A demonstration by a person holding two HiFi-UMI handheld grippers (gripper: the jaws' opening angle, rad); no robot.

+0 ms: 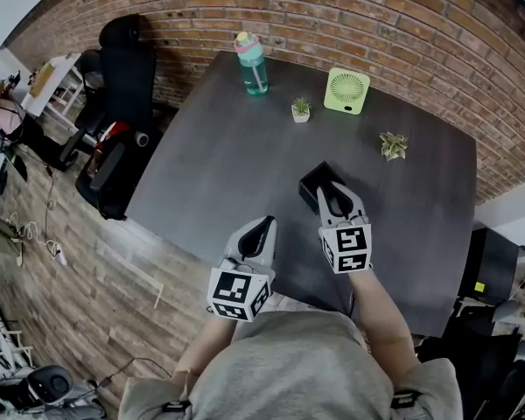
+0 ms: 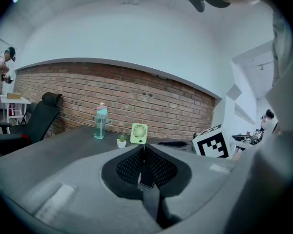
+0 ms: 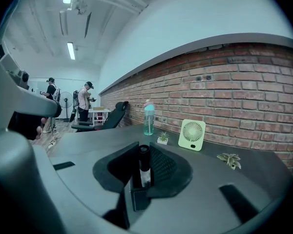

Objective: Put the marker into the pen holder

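1. We take the black, square, open-topped pen holder (image 1: 313, 182) as our landmark; it stands on the dark grey table (image 1: 227, 164), near the middle.
2. Beyond the holder, towards the red brick wall (image 1: 332, 7), we see a small green plant in a white pot (image 1: 301, 110) and a pale green, square desk fan (image 1: 346, 90).
3. Further beyond it and to the left is a clear teal water bottle with a pink lid (image 1: 251, 64).
4. To the right of the holder lies a small, pale, leafy plant (image 1: 392, 145), well apart from it.
5. Far to the holder's left, off the table, a black office chair (image 1: 122, 68) stands on the wooden floor (image 1: 87, 261).
6. Nothing stands between these things and the holder; only the right gripper (image 1: 334, 198) covers its near edge in the head view.
7. The left gripper (image 1: 262, 227) hangs nearer to us than the holder and to its left, jaws pressed together with nothing between them.
8. The right gripper clenches the marker (image 3: 144, 165) directly above the holder.
9. The marker stands upright, with a black cap on top and a white barrel below.
10. Its lower end reaches the holder's open top; we cannot tell how far in it sits.
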